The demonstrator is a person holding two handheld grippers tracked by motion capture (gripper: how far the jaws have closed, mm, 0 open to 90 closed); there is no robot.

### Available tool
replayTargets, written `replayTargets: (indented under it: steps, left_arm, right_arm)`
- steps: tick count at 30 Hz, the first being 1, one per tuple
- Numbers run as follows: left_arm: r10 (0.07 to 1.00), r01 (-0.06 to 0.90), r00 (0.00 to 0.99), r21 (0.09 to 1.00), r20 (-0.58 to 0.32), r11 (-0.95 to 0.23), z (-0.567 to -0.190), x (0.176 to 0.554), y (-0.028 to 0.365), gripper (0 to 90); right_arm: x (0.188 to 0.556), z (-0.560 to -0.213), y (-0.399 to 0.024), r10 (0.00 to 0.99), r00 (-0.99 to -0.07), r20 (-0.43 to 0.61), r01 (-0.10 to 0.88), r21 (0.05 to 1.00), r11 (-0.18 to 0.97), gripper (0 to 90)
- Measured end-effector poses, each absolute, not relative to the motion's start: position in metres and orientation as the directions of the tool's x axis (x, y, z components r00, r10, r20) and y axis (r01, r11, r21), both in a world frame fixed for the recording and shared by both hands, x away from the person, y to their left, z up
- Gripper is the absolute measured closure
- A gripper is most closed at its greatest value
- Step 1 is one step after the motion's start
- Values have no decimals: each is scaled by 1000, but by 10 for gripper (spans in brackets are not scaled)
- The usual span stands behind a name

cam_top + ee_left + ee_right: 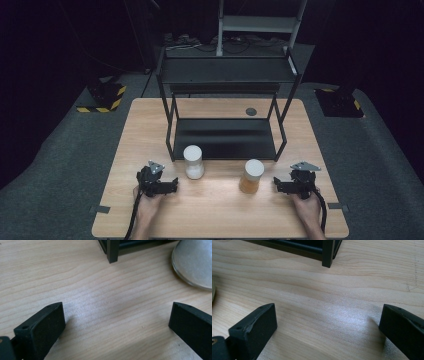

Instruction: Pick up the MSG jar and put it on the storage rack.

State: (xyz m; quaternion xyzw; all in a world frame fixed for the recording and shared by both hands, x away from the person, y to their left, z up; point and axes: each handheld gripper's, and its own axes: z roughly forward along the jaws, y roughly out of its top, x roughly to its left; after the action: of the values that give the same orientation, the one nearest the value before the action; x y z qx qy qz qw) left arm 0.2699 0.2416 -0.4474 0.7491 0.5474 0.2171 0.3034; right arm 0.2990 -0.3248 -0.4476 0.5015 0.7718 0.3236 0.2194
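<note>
A white jar (193,161) with a white lid stands on the wooden table (215,210), just in front of the black rack's (225,75) left front leg. An amber jar (252,176) with a white lid stands to its right. My left gripper (159,181) rests left of the white jar, held in a hand. In the left gripper view it (117,315) is open over bare wood, with the white jar (195,262) at the upper right. My right gripper (295,184) sits right of the amber jar. In the right gripper view it (328,315) is open and holds nothing.
The two-tier black rack has a low shelf (225,137) and a top shelf; its legs (113,250) (328,252) stand just ahead of each gripper. A small grey disc (251,111) lies behind the rack. Dark floor surrounds the table.
</note>
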Motion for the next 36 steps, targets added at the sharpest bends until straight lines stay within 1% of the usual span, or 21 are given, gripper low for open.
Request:
replayTargets:
  steps: [5, 10, 14, 19, 21, 23, 24, 26, 28, 36]
  left_arm:
    - [938, 707, 345, 667, -33, -236, -439, 271, 249, 2]
    - [921, 695, 390, 662, -16, -283, -429, 268, 249, 5]
    - [902, 703, 430, 638, -30, -314, -422, 273, 248, 7]
    - [886, 704, 463, 611, -8, -362, -416, 277, 239, 7]
    - [881, 699, 473, 603, 14, -385, -414, 279, 231, 6]
    - [879, 701, 476, 600, 8, -385, -413, 280, 230, 2]
    - [869, 706, 494, 591, -15, -391, -411, 285, 230, 2]
    - [864, 702, 504, 585, -4, -407, -409, 287, 228, 3]
    - [857, 701, 515, 563, 25, -438, -404, 290, 218, 6]
    - [850, 701, 526, 559, 15, -443, -394, 299, 209, 17]
  right_arm:
    - [299, -448, -325, 916, -401, -15, 631, 720, 289, 10]
    - [299, -448, -325, 916, -401, -16, 631, 720, 289, 10]
    - [299, -448, -325, 916, -401, -15, 632, 719, 288, 10]
    - [299, -448, -325, 916, -401, -15, 632, 719, 288, 10]
    - [299, -448, -325, 916, -401, -15, 632, 719, 288, 10]
    - [299, -448, -325, 916, -401, -16, 632, 719, 289, 10]
    - [299, -448, -325, 916, -401, -16, 632, 719, 289, 10]
    - [299, -448, -325, 916, -401, -16, 631, 719, 289, 10]
    - [299, -448, -325, 916, -401, -16, 631, 719, 289, 10]
    - [299, -448, -324, 916, -400, -16, 632, 719, 289, 10]
